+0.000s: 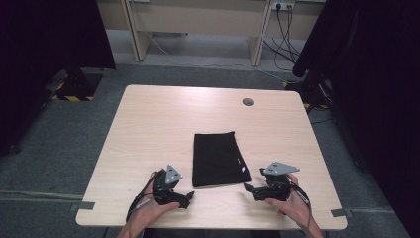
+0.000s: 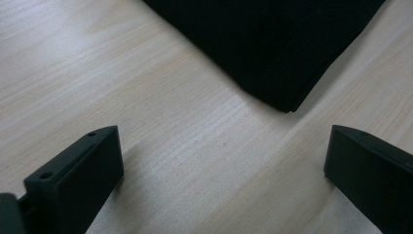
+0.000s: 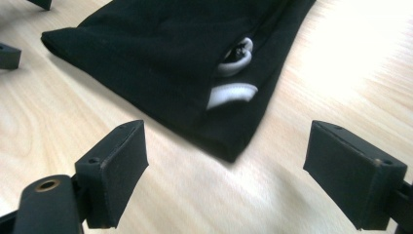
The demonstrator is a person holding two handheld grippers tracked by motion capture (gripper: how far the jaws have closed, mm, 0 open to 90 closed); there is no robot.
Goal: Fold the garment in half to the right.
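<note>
A folded black cloth (image 1: 218, 158) lies flat near the middle of the wooden table (image 1: 148, 124). A white printed mark (image 3: 233, 78) shows near its near right corner. My left gripper (image 1: 188, 197) rests on the table just left of the cloth's near left corner (image 2: 287, 105), jaws wide open and nothing between them. My right gripper (image 1: 247, 188) sits just right of the cloth's near right corner (image 3: 229, 151), also open and empty. Both point inward toward the cloth (image 2: 272, 44) without touching it.
A round grey grommet (image 1: 247, 102) is set in the table's far right area. Bare wood surrounds the cloth on all sides. Dark curtains hang left and right of the table, and cables run along the floor at the back.
</note>
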